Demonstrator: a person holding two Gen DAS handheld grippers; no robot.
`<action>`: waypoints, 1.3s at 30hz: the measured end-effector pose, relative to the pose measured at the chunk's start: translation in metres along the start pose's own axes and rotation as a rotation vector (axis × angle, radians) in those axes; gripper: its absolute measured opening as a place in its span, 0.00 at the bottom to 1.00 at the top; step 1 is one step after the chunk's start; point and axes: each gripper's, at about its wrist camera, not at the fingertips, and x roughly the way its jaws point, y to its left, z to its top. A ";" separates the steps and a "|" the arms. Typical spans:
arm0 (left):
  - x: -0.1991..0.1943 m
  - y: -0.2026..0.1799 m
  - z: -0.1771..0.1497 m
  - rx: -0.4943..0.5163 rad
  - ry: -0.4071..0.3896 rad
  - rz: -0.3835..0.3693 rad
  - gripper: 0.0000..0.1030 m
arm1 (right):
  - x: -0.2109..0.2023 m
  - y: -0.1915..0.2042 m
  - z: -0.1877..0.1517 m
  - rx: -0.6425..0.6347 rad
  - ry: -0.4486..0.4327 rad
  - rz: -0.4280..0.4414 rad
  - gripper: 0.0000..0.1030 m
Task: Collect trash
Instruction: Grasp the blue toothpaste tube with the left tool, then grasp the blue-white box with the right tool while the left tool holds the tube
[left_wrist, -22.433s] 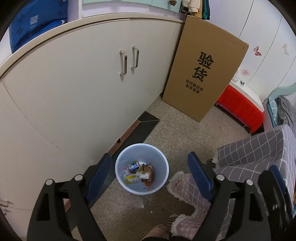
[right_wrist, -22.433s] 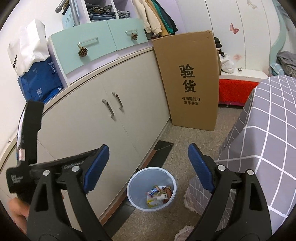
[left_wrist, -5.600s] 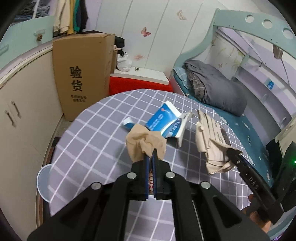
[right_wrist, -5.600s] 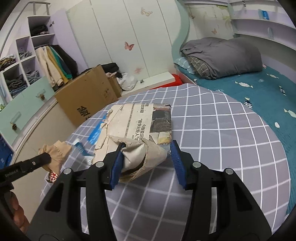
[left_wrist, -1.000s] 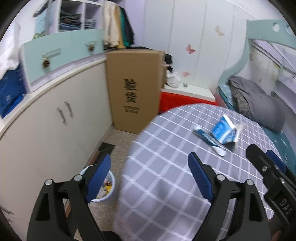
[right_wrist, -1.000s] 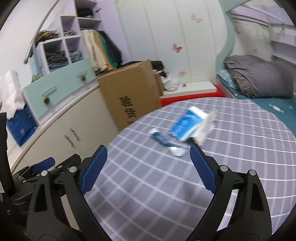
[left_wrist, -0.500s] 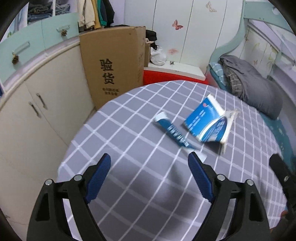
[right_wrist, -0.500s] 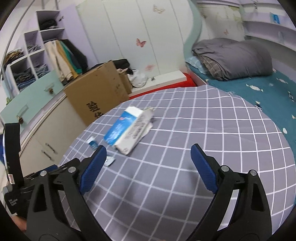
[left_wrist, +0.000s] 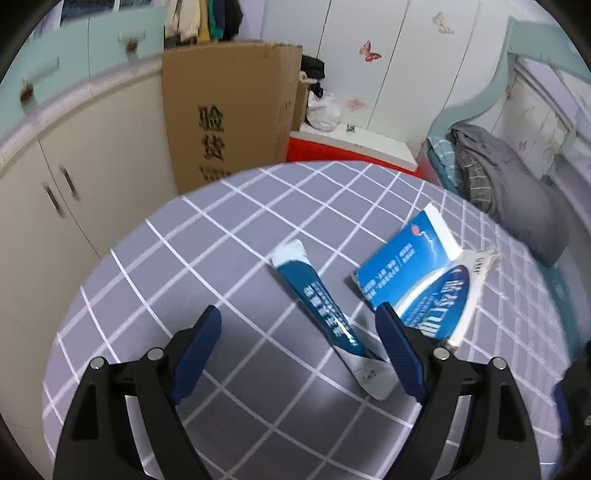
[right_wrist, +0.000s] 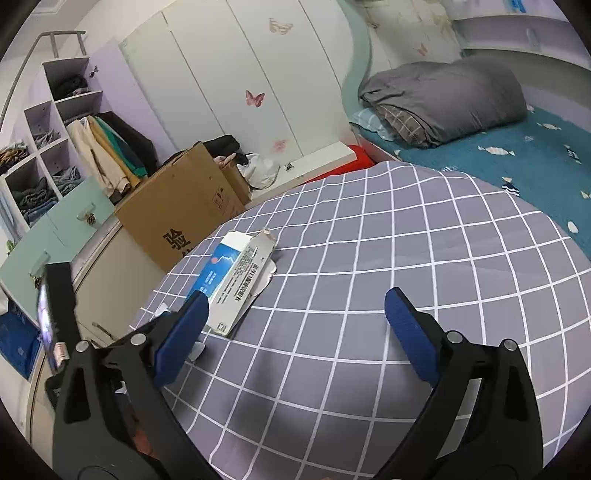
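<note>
A round table (left_wrist: 229, 258) draped in a grey cloth with a white grid fills the middle of both wrist views, set in a bedroom with a teal-covered bed (right_wrist: 517, 162) on one side and cream cabinets (left_wrist: 55, 192) on the other. A tall brown cardboard box (left_wrist: 229, 110) printed with dark characters stands on the floor just beyond the table's far edge, against the cabinets. On the bed lies a folded grey quilt (right_wrist: 443, 99).

Two pieces of trash rest on the cloth. The larger is a torn blue-and-white carton (left_wrist: 417, 280) (one end ripped open and ragged), lying flat toward the cabinet side of the table. Just beside it, apart by a narrow strip of cloth, lies a flattened blue-and-white tube (left_wrist: 325, 314), its length running toward the camera in the left wrist view.

The left gripper (left_wrist: 299, 350) hangs over the table with its jaws spread wide and nothing clasped; the near end of the tube shows between the blue pads, untouched. The right gripper (right_wrist: 295, 325) has just been opening its jaws, which stand wide with only bare cloth between them; its left pad overlaps the carton's near corner in the picture, though contact cannot be told.
</note>
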 end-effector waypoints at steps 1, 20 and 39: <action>0.002 -0.001 0.000 0.007 0.009 0.006 0.81 | 0.000 0.001 0.000 -0.002 0.001 0.000 0.92; 0.001 -0.005 0.002 0.047 0.010 0.097 0.54 | 0.007 0.005 -0.005 -0.020 0.023 -0.031 0.94; -0.010 0.034 0.002 -0.079 -0.037 0.010 0.09 | 0.018 -0.016 -0.002 0.058 0.092 -0.046 0.94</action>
